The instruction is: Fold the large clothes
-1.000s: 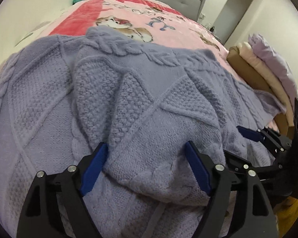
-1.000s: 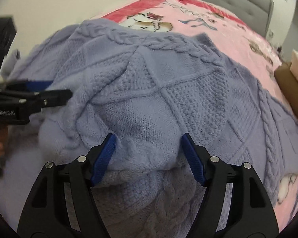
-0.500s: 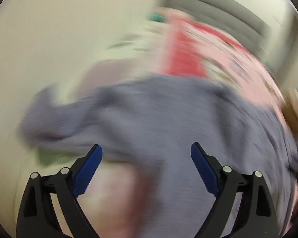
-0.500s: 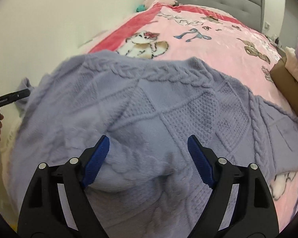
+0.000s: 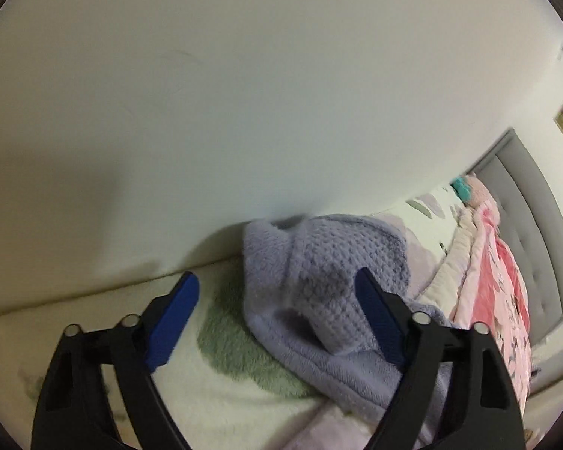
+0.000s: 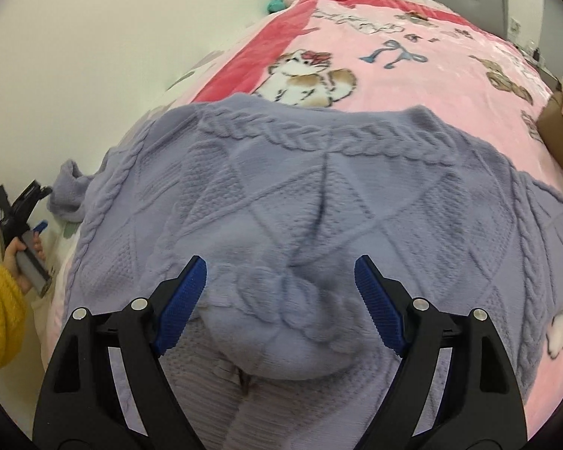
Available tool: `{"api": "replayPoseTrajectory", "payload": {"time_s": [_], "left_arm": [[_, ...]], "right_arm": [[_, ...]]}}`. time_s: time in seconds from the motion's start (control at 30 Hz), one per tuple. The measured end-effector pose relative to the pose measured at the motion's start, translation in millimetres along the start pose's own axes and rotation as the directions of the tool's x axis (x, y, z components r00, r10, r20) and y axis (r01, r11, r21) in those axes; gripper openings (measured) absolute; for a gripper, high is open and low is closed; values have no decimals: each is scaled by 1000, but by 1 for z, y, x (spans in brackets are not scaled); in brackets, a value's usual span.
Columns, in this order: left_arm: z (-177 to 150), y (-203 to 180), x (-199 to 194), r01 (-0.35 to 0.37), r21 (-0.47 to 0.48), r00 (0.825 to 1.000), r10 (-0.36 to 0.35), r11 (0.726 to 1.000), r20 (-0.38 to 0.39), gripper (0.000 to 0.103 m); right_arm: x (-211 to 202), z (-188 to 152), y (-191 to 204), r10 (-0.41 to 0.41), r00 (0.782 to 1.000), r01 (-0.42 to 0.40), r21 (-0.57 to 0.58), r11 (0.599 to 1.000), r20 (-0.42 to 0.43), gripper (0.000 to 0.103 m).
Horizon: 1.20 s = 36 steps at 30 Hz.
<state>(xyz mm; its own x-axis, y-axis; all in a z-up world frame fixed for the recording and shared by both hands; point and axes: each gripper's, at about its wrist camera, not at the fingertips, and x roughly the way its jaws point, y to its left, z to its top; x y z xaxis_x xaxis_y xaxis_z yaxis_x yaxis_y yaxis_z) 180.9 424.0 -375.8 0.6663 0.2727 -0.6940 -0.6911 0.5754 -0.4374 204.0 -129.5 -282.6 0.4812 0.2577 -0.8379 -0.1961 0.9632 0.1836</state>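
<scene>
Lavender knit sweater [image 6: 319, 195] lies spread across the near end of the bed [image 6: 450, 60] on the pink blanket [image 6: 394, 45], one sleeve [image 5: 319, 273] trailing off at the bed's wall-side edge. Left claw [image 5: 277, 296] wide open, its jaws have just been closing a little, nothing gripped, sleeve end sits between them untouched; likely lining up to pull the sleeve inward. Right claw [image 6: 281, 281] wide open too, above a bunched fold at the near edge, not pinching it; probably there to grab that fold next
</scene>
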Motion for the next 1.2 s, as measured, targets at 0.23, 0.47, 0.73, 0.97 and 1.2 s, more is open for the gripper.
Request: {"api": "replayPoseTrajectory", "payload": {"time_s": [0.23, 0.47, 0.73, 0.97, 1.2], "left_arm": [[3, -23, 28, 16, 105, 998, -10, 994, -55, 20], [4, -123, -52, 179, 272, 977, -203, 945, 63, 15], [-82, -279, -132, 418, 619, 868, -493, 665, -57, 15], [-251, -330, -134, 402, 794, 885, -415, 457, -210, 15], [-352, -297, -132, 348, 915, 911, -302, 202, -280, 15]], "right_arm": [[4, 0, 11, 5, 1000, -5, -3, 1000, -22, 78], [-9, 3, 0, -23, 1000, 23, 66, 998, -4, 78], [-35, -2, -45, -96, 995, 85, 198, 976, 43, 78], [-52, -28, -107, -131, 990, 101, 402, 910, 48, 78], [-42, 4, -130, 77, 994, -99, 393, 914, 72, 86]]}}
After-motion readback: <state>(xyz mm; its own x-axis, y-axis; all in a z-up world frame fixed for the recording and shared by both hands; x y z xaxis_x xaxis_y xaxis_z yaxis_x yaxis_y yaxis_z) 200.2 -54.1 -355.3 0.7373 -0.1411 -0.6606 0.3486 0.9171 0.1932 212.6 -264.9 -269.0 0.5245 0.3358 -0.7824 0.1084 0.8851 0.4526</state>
